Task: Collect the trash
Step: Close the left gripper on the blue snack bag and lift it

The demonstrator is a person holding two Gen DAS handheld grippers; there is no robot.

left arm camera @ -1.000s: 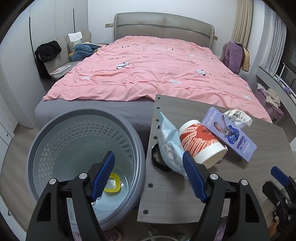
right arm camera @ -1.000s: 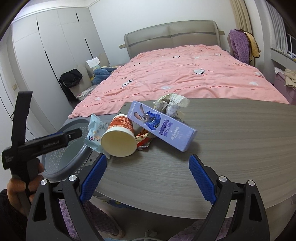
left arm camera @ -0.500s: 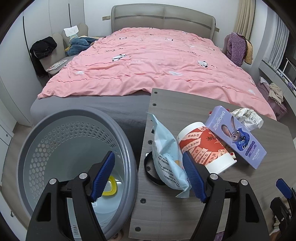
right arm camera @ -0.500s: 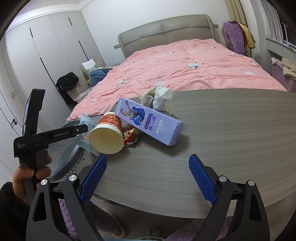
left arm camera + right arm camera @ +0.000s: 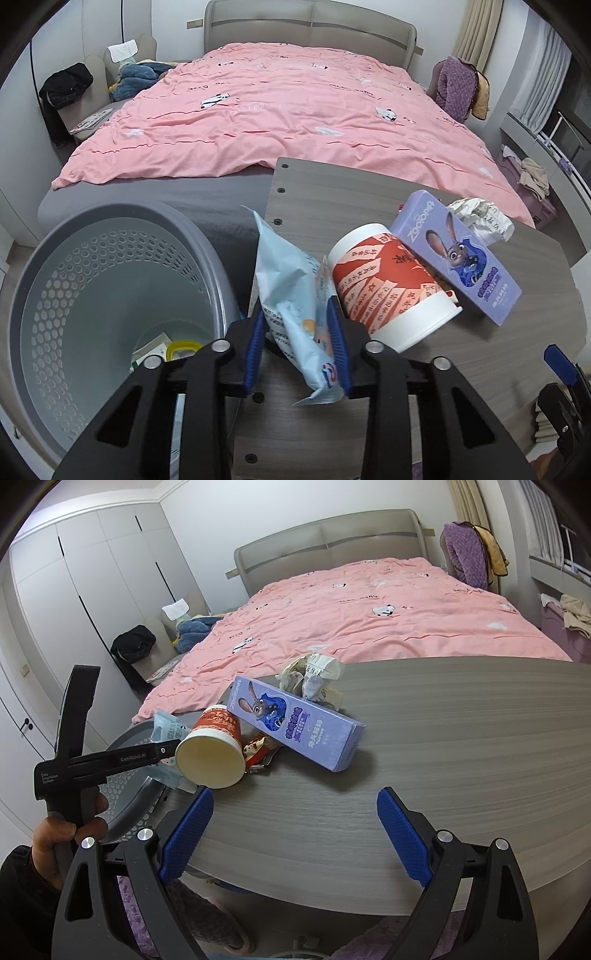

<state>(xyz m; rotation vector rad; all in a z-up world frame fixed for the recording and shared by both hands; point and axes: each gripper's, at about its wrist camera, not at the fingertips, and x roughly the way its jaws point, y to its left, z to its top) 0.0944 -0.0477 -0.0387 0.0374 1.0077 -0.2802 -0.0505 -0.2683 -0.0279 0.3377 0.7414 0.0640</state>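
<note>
Our left claw [image 5: 298, 345] has just been closing and now pinches the light blue wrapper [image 5: 295, 302] between its blue pads at the near left edge of the table [image 5: 369, 192], just beside the toppled red-and-white paper cup [image 5: 391, 291] and right next to the grey perforated bin [image 5: 74, 295]. Our right claw [image 5: 295, 840] hangs spread wide over the table's near edge with nothing between its pads. Behind the cup lie the purple carton [image 5: 295, 725] and a crumpled paper ball [image 5: 314, 675].
</note>
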